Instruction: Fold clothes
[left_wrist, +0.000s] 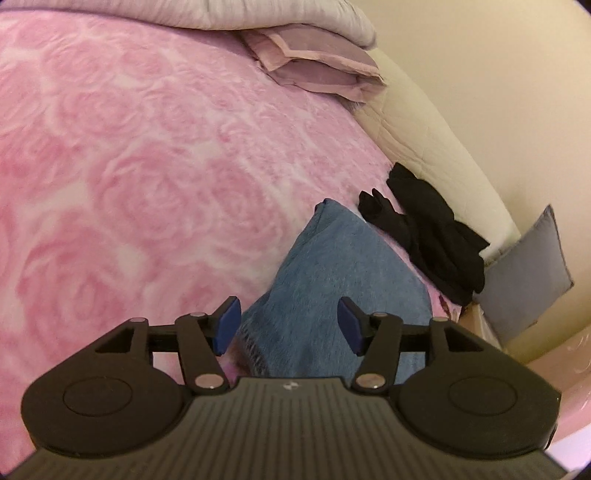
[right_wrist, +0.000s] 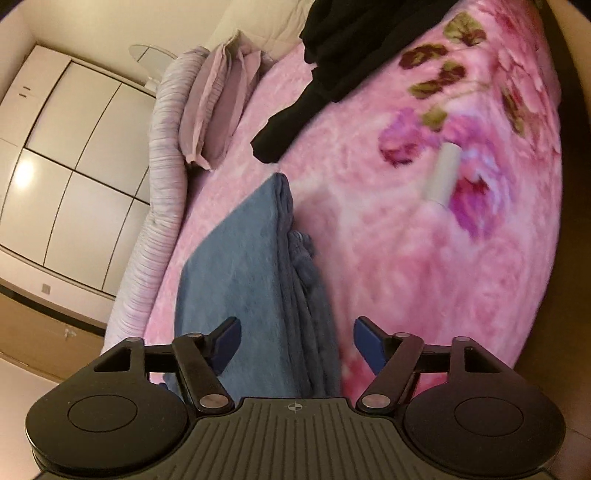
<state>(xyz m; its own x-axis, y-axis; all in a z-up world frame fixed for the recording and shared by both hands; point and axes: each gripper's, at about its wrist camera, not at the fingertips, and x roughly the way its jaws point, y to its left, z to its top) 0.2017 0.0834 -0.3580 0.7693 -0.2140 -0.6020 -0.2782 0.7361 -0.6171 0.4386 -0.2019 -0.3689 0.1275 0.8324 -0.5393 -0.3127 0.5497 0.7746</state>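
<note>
Blue garment (left_wrist: 332, 266), folded, lies on the pink rose-patterned blanket (left_wrist: 129, 166) directly ahead of and below both tools. We find the left gripper (left_wrist: 288, 325) with its jaws spread wide, blue pads (left_wrist: 227, 325) clear of the cloth; nothing is held. The garment passes beneath the gap between the fingers and tapers away to a corner further up the bed.

We find the right gripper (right_wrist: 295, 347) likewise fully parted and empty. In its view the blue garment (right_wrist: 240, 266) runs from under the left finger forward, its stacked fold edges lying roughly on the tool's centre line.

Beyond the garment we note a heap of black clothing (left_wrist: 436, 236), near its far corner but apart from it. A pale cylindrical object (right_wrist: 443, 171) rests on the blanket to the right. Folded lilac bedding (left_wrist: 317, 70) sits at the far edge of the bed. A grey cushion (left_wrist: 528, 269) stands against the wall.
</note>
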